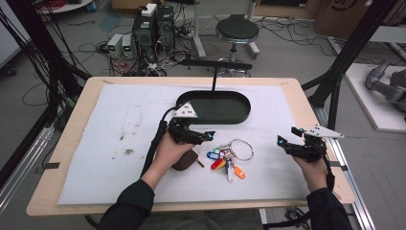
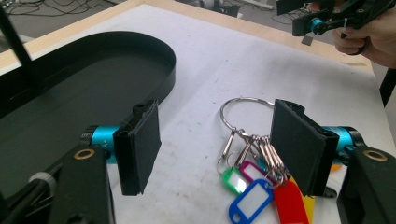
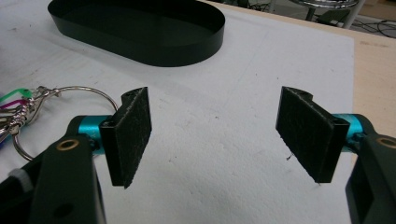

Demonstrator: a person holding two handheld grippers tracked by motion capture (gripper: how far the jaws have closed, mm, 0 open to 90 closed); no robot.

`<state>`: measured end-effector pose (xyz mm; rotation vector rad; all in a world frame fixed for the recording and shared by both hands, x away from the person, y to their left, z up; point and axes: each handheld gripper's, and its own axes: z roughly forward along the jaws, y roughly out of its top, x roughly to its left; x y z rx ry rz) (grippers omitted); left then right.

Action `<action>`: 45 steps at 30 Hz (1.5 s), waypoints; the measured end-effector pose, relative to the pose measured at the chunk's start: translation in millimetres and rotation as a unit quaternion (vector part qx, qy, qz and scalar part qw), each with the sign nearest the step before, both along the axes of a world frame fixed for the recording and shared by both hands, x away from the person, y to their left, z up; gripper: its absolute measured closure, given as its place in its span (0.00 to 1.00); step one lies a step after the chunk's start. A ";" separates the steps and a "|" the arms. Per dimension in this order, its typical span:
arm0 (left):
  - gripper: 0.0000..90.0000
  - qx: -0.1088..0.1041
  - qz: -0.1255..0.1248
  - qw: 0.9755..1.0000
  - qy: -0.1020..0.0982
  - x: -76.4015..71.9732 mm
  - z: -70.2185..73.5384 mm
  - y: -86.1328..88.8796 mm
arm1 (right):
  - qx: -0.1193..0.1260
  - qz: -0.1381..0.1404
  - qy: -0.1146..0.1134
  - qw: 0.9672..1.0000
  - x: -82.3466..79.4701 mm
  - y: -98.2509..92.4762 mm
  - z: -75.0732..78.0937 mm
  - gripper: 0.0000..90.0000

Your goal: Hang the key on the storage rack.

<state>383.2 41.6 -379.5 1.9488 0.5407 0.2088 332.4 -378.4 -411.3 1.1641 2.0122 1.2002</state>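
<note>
One loose, light key bunch (image 2: 252,177) lay between the left gripper's (image 2: 215,149) wide, empty jaws; the stiff ring (image 2: 243,105) looked the best hold. The right gripper (image 3: 215,135) stood wide open, empty.

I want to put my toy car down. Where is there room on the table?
Bare white mat left of the black tray, and between the key ring and right gripper. It is crowded around the keys, under the left gripper.

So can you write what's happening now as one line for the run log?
left claw: open, over silver key ring with coloured plastic tags | right claw: open, empty | black oval tray: empty
</note>
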 end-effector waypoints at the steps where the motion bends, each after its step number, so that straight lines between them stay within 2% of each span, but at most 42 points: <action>1: 0.37 0.002 -0.003 1.000 0.001 1.3 0.0 -3.2 | 0.000 -0.001 0.001 1.000 -0.2 0.2 0.1 0.30; 12: 0.41 0.019 -0.024 0.999 0.011 13.4 -5.1 -35.8 | 0.002 -0.001 0.001 1.000 0.0 0.6 0.0 0.30; 16: 0.43 0.030 -0.034 0.999 0.027 19.5 -9.6 -54.4 | 0.001 0.000 0.000 1.000 0.2 0.4 0.1 0.30; 17: 0.44 0.030 -0.034 0.999 0.027 19.5 -9.6 -54.4 | 0.001 0.000 0.000 1.000 0.2 0.4 0.1 0.30; 20: 0.47 0.051 -0.040 0.997 0.036 24.9 -13.6 -66.5 | 0.002 0.000 0.001 1.000 0.3 0.4 0.0 0.30; 25: 0.52 0.062 -0.041 0.996 0.057 33.0 -21.9 -82.3 | 0.001 0.002 -0.002 1.000 0.7 -0.6 0.1 0.30; 34: 0.59 0.101 -0.037 0.990 0.092 46.0 -37.0 -100.3 | 0.002 0.001 -0.002 1.000 1.0 -0.3 -0.1 0.30; 38: 0.62 0.123 -0.039 0.985 0.110 49.3 -43.1 -107.0 | 0.001 0.001 -0.001 1.000 1.2 -0.3 -0.1 0.30; 40: 0.63 0.133 -0.041 0.984 0.115 49.9 -45.8 -109.5 | 0.002 0.002 -0.001 1.000 1.2 -0.4 -0.1 0.30; 44: 0.66 0.143 -0.036 0.982 0.118 50.7 -49.3 -111.1 | 0.002 0.002 -0.002 1.000 1.0 -0.3 -0.1 0.31; 45: 0.68 0.147 -0.034 0.981 0.123 51.0 -50.8 -111.3 | 0.003 0.002 -0.002 1.000 0.8 -0.1 0.0 0.30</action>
